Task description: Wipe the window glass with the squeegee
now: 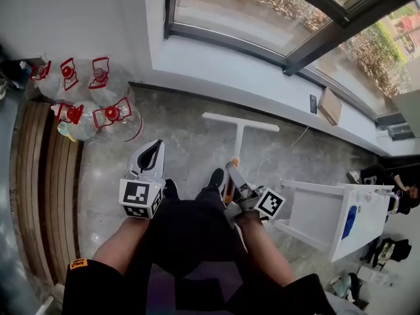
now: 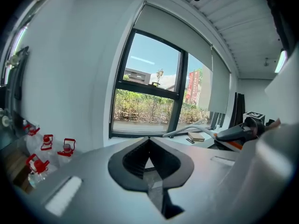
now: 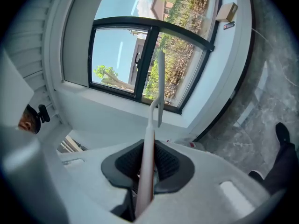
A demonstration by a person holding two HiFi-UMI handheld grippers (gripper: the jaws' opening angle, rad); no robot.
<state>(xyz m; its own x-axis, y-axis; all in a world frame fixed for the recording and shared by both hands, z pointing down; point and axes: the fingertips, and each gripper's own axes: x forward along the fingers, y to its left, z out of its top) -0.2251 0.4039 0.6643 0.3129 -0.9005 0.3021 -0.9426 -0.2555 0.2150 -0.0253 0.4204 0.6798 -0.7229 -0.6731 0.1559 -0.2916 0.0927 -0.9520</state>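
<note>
The squeegee (image 1: 238, 134) has a white T-shaped head and points away from me over the stone floor toward the window glass (image 1: 262, 8). My right gripper (image 1: 231, 170) is shut on its orange-and-pale handle. In the right gripper view the handle (image 3: 148, 148) runs between the pads, and the blade (image 3: 160, 73) stands in front of the window glass (image 3: 121, 59). My left gripper (image 1: 153, 151) is held to the left of it, shut with nothing in it. Its pads (image 2: 140, 155) meet in front of the window glass (image 2: 145, 97), and the squeegee (image 2: 198, 127) crosses at the right.
Several large water jugs with red caps (image 1: 92, 97) stand at the left by the wall, next to a slatted wooden strip (image 1: 39, 176). A white table (image 1: 335, 215) is at the right. A cardboard box (image 1: 329, 105) and a small dark device (image 1: 313, 104) lie on the sill.
</note>
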